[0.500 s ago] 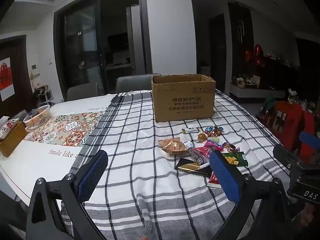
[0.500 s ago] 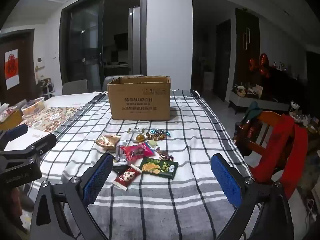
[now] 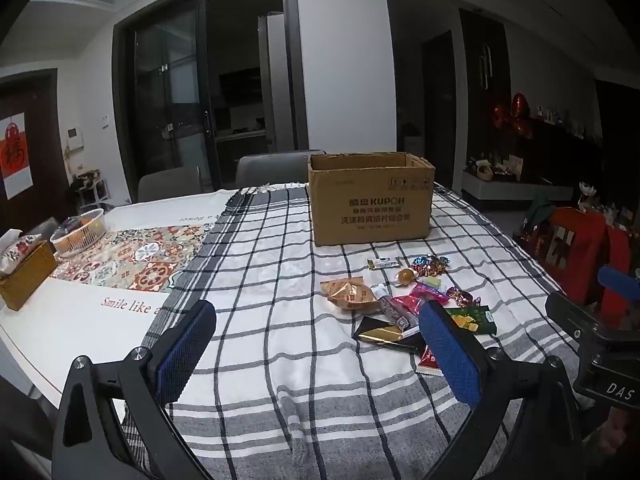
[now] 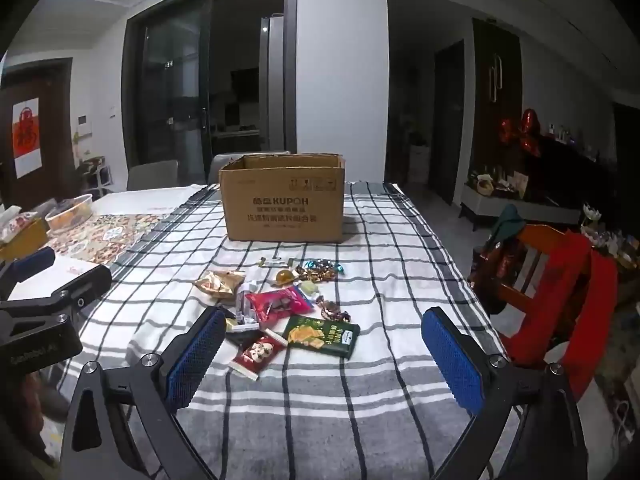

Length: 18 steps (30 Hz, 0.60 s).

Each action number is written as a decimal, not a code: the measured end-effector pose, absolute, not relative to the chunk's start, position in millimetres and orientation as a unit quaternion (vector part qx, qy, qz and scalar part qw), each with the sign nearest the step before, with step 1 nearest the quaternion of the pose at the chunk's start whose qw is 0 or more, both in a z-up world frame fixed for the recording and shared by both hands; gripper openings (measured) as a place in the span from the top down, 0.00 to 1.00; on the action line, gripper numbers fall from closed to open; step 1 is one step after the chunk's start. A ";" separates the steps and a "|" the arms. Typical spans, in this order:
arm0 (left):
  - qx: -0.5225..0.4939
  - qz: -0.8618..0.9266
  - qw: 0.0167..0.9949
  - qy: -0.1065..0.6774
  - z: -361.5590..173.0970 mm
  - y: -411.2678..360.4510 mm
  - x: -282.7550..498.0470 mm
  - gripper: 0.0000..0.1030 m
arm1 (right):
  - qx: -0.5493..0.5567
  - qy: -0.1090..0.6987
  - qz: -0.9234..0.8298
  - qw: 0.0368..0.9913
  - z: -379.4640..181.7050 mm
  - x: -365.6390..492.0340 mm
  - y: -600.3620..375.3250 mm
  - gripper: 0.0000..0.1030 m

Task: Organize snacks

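**On the checked cloth: sorting not begun**

Before the open cardboard box (image 4: pixel 283 199), the snacks (image 4: pixel 280 304) are seen scattered, none visibly boxed; the box interior is hidden. Left gripper (image 3: pixel 316 350) and right gripper (image 4: pixel 320 354) are held wide apart, empty. Everything is judged left to do.

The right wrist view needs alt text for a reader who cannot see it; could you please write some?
A scatter of small wrapped snacks, including a dark green packet and a pink packet, lies on a black-and-white checked tablecloth in front of an open brown cardboard box. The right gripper stands open and empty in the foreground.
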<state>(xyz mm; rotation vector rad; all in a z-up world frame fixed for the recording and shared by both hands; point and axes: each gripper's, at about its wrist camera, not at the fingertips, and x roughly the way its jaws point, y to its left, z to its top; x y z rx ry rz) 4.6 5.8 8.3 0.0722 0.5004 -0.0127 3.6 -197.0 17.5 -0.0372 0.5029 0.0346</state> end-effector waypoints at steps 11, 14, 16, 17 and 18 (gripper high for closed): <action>0.033 0.002 0.971 0.235 5.6 3.2 -5.9 0.00 | -0.018 0.248 0.018 0.968 16.7 0.8 -197.2 0.03; 0.033 0.002 0.972 0.234 5.8 3.7 -6.0 0.00 | -0.018 0.248 0.018 0.968 16.5 0.9 -196.7 0.03; 0.033 0.003 0.971 0.235 5.8 3.7 -6.0 0.00 | -0.019 0.248 0.018 0.968 16.4 0.7 -196.6 0.03; 0.033 0.002 0.972 0.234 5.7 4.0 -6.4 0.00 | -0.019 0.247 0.018 0.969 16.4 0.8 -196.9 0.03; 0.033 0.002 0.972 0.234 5.8 3.9 -6.3 0.00 | -0.019 0.248 0.018 0.968 16.5 1.0 -197.1 0.03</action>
